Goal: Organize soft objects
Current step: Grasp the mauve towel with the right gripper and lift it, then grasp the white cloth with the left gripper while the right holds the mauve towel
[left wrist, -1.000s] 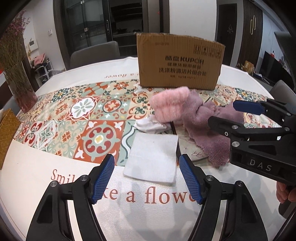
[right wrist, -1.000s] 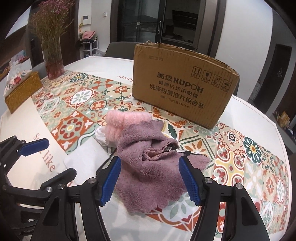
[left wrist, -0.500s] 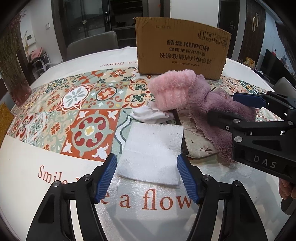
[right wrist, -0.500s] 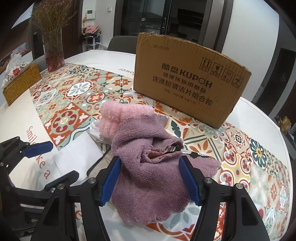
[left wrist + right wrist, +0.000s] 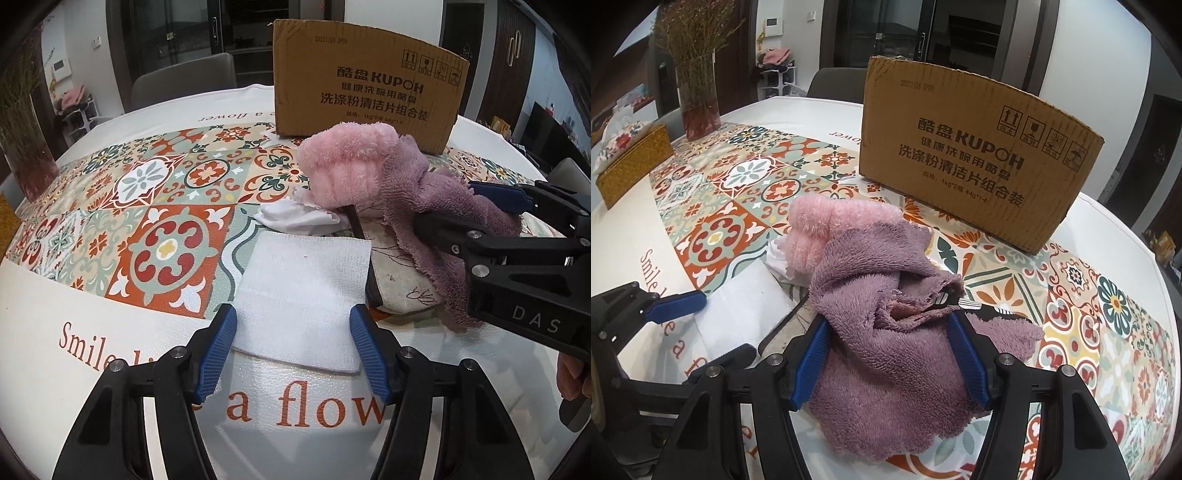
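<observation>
The left gripper (image 5: 293, 345) straddles the near edge of the white cloth (image 5: 303, 291) flat on the surface, jaws closing, seemingly not yet pinching; the right gripper (image 5: 890, 354) stands apart over the purple towel (image 5: 886, 332).

Left gripper (image 5: 293, 347): jaws closing, astride the near edge of the white cloth (image 5: 303, 295).
Right gripper (image 5: 476, 212): at the purple towel (image 5: 439, 206).
Pink towel (image 5: 347, 162): beside the cardboard box (image 5: 365, 85).
Surface: patterned tablecloth (image 5: 147, 206).
</observation>
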Available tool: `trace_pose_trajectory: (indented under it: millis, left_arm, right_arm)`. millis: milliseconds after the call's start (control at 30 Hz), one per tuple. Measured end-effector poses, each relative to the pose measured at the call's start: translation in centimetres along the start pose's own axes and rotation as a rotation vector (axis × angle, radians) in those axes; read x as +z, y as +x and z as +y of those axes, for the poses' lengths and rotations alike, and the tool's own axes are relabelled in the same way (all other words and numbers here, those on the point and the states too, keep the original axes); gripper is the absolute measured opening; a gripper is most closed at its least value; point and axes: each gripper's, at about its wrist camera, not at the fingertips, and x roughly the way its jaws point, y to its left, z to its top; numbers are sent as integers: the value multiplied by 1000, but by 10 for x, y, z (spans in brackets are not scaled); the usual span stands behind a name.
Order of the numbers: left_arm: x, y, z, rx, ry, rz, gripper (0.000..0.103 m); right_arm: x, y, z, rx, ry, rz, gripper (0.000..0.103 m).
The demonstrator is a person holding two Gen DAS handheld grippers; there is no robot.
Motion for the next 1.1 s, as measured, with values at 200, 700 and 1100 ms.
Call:
trace_pose_trajectory:
  millis: [200, 700, 1100]
  left_arm:
    - [-1, -2, 0, -11, 1, -16, 43]
    - [14, -27, 0, -67, -56, -47, 13]
    - [33, -70, -6, -87, -54, -138, 13]
  right_arm:
    - [-2, -3, 1, 6, 8, 0, 43]
    - [1, -28, -3, 46, 81, -45, 20]
    - [8, -64, -11, 41, 153, -103, 20]
